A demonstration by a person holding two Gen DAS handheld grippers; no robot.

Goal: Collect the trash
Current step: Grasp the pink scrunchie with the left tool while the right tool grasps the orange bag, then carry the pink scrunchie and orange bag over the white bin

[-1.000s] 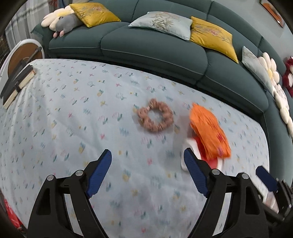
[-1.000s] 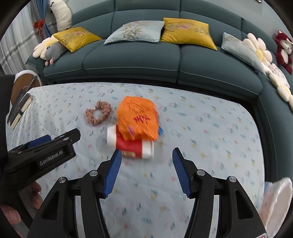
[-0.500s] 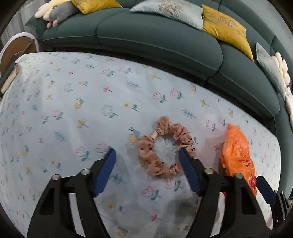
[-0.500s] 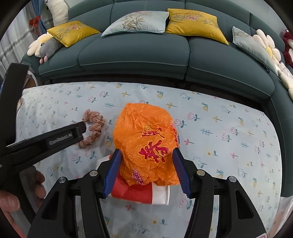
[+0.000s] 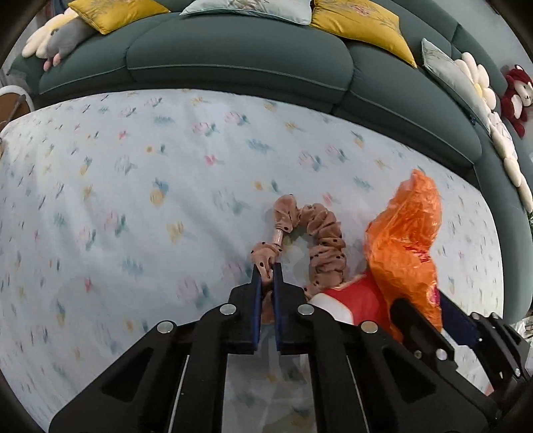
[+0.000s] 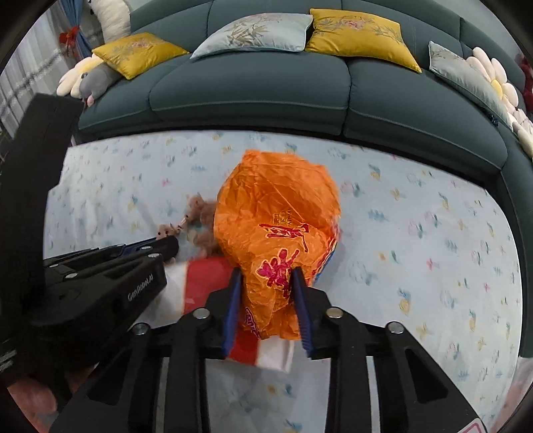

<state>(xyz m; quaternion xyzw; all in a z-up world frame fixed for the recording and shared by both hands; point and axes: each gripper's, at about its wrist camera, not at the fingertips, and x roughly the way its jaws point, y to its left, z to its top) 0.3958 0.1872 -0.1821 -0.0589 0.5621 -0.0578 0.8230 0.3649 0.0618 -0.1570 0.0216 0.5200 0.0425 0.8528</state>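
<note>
A pink dotted scrunchie (image 5: 324,239) lies on the flowered tablecloth (image 5: 133,200). My left gripper (image 5: 267,271) is shut on its near left part. Right of it, a crumpled orange plastic bag (image 5: 404,243) rests on a red and white wrapper (image 5: 349,296). In the right wrist view the orange bag (image 6: 276,213) fills the centre. My right gripper (image 6: 266,283) is closing, and its blue pads press the bag's lower part from both sides. The wrapper (image 6: 203,283) shows beneath it. The left gripper (image 6: 163,246) reaches in from the left onto the blurred scrunchie (image 6: 200,206).
A dark green sofa (image 5: 233,50) curves along the table's far and right edges, with yellow cushions (image 6: 359,33), pale cushions (image 6: 253,31) and plush toys (image 5: 53,43). A hand (image 6: 30,396) holds the left gripper at the lower left. Bare cloth stretches to the left (image 5: 83,249).
Both grippers have come down onto the table. The left one closed on the scrunchie. The right one narrowed around the orange bag, which now bunches between its pads.
</note>
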